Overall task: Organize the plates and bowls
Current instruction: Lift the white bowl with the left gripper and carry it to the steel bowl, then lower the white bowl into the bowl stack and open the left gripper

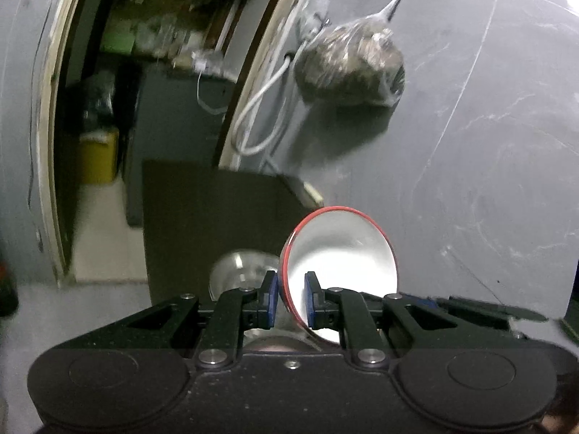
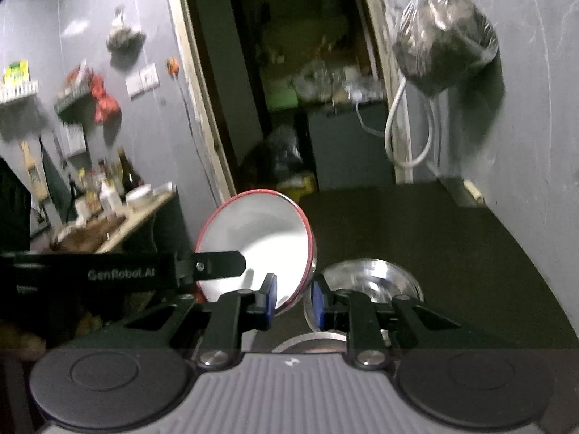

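Observation:
A white bowl with a red rim [image 1: 343,253] is held tilted on its edge in the air. My left gripper [image 1: 291,298] is shut on its rim. In the right wrist view the same bowl [image 2: 260,238] sits between the pads of my right gripper [image 2: 294,298], which is also shut on its rim. The left gripper's finger [image 2: 217,266] reaches across the bowl from the left. A shiny steel bowl [image 2: 372,278] rests on the dark table [image 2: 452,253] just beyond the right gripper; it also shows in the left wrist view [image 1: 242,267].
A plastic bag of dark stuff [image 2: 445,47] hangs on the grey wall with a white cable loop [image 2: 405,126] below it. A doorway [image 2: 307,90] opens behind the table. At far left a cluttered counter [image 2: 108,213] holds bottles and a dish.

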Demonstrator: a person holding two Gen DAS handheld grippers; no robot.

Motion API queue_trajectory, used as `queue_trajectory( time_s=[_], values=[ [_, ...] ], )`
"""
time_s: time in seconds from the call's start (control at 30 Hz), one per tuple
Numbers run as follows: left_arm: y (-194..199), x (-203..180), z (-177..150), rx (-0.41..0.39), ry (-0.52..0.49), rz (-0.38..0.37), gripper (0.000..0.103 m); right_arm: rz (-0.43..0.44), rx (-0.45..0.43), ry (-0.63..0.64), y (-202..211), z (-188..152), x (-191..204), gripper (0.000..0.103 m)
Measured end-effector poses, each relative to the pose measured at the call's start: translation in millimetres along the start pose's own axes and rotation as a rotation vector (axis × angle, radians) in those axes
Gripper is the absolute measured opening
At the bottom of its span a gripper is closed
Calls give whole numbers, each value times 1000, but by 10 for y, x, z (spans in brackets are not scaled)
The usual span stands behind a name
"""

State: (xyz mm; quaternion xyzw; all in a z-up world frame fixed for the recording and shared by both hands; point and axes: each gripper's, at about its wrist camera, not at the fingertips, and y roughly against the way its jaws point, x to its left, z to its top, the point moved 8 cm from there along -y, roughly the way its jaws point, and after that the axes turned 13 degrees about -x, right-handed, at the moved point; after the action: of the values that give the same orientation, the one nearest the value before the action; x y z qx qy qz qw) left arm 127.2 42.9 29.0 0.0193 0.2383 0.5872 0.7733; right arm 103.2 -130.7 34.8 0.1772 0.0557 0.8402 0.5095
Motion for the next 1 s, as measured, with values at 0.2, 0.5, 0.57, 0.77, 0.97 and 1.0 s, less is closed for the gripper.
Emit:
queue_trajectory(
  time_s=[0.2,0.5,0.57,0.77,0.97,1.0],
  values=[
    [-134,46,-381,112,87,-7,16,-49,181,48,-55,-276,-91,23],
    [-283,76,-774,260,105,68,21,-18,400,113,-209,-639,-173,23],
    [-345,85,-827,294,95,91,21,-5,435,127,-259,-698,-192,23],
    [-484,93,-914,383,58,154,21,30,513,167,-389,-849,-236,23],
    [-579,152,-961,455,75,198,21,69,537,147,-512,-873,-318,23],
    [-595,161,-967,464,83,205,21,74,543,143,-531,-880,-329,23]
  ],
)
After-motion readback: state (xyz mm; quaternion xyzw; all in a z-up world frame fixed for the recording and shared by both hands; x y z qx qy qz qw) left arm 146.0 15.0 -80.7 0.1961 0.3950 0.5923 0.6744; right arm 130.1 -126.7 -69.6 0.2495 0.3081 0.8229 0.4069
